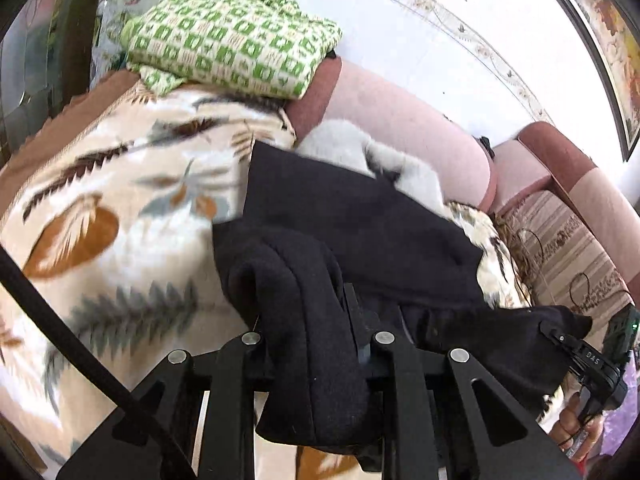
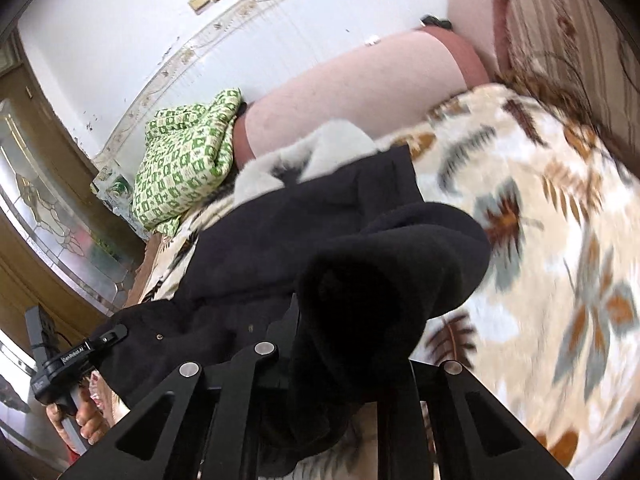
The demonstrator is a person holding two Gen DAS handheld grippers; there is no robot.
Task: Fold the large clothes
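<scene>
Left wrist view: right tool (image 1: 560, 336) reads "DAS".

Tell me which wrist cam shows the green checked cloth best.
Left wrist view: the green checked cloth fills the upper left, large and sharp, lying folded on the leaf-print blanket against the pink sofa back. Right wrist view shows it smaller, off at mid-left beside the sofa back, its lower edge partly hidden by the black garment.

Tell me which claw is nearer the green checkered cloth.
Left. The left claw, clamped on the black garment, sits nearer the green checkered cloth; the right claw grips the garment's far side.
</scene>
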